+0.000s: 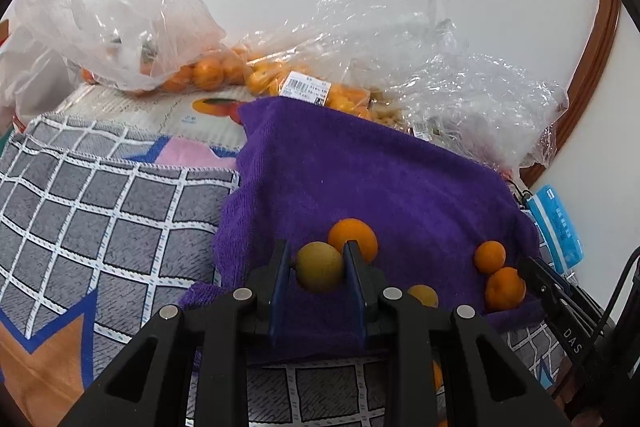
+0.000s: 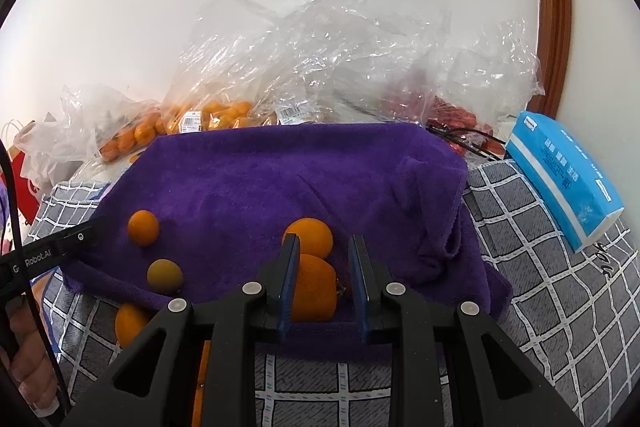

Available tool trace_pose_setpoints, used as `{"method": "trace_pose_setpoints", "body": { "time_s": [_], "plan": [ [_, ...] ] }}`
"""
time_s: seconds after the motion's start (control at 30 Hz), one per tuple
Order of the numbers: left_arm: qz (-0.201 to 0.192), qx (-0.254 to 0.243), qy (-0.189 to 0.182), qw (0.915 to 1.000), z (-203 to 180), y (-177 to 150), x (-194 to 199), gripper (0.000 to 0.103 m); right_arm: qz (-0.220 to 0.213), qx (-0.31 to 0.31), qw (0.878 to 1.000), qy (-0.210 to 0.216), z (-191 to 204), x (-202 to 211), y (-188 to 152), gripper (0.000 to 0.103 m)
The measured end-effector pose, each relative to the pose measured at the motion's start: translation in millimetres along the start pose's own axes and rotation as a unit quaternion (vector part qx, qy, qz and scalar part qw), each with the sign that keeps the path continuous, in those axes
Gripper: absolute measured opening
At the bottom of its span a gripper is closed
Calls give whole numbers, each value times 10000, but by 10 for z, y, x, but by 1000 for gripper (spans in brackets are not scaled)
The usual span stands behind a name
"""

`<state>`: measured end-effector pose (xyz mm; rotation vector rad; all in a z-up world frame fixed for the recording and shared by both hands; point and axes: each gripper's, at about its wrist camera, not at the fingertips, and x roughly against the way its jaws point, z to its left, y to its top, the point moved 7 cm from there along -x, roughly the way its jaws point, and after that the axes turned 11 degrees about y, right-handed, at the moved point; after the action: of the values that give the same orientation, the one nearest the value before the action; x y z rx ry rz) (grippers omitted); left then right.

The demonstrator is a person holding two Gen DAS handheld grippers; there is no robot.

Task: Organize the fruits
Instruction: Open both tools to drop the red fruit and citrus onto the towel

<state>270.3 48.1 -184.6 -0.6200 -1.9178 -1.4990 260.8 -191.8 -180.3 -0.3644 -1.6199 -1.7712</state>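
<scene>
A purple towel (image 1: pixel 360 167) lies over a grey checked cloth. My left gripper (image 1: pixel 316 259) is closed around a yellow-green fruit (image 1: pixel 319 267), its pads touching both sides. An orange (image 1: pixel 354 237) sits just behind it. Two small oranges (image 1: pixel 490 257) (image 1: pixel 505 287) lie at the towel's right edge. In the right wrist view my right gripper (image 2: pixel 324 251) is open, with an orange (image 2: pixel 314 287) between its fingers against the left pad, and a gap at the right pad. Another orange (image 2: pixel 310 235) sits behind. A small orange (image 2: pixel 143 227) and the yellow-green fruit (image 2: pixel 165 275) lie left.
Clear plastic bags of oranges (image 1: pixel 208 71) (image 2: pixel 216 115) stand behind the towel against the wall. A blue tissue pack (image 2: pixel 564 179) lies to the right on the checked cloth (image 1: pixel 100 207). More oranges (image 2: pixel 130 323) lie off the towel's front left edge. A brown door frame (image 2: pixel 554 7) stands at the right.
</scene>
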Motion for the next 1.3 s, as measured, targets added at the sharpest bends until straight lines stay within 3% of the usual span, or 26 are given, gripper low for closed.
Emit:
{"method": "trace_pose_setpoints", "body": {
  "time_s": [0.33, 0.4, 0.47, 0.8, 0.9, 1.13, 1.3],
  "plan": [
    [14, -27, -1, 10000, -25, -8, -18, 26, -167, -261, 9994, 182, -58, 43, 41, 48],
    [24, -31, 2, 10000, -27, -13, -13, 26, -230, -249, 9993, 163, -47, 59, 48, 59],
    [60, -44, -13, 10000, -37, -20, -3, 26, -223, -239, 9994, 119, -48, 65, 43, 63],
    [-54, 48, -93, 9999, -30, 14, 130, 44, -142, -172, 9997, -51, 65, 172, -2, 69],
    [-132, 46, -105, 9998, -24, 30, 194, 45, -75, -142, 9998, -139, 86, 235, -65, 69],
    [-18, 115, -302, 9995, -10, 19, 319, 49, 101, -391, 9990, 165, 154, 385, -239, 69],
    [6, -12, -52, 10000, 34, 13, 483, 49, 244, -295, 9989, 276, 296, 507, -347, 69]
  ]
}}
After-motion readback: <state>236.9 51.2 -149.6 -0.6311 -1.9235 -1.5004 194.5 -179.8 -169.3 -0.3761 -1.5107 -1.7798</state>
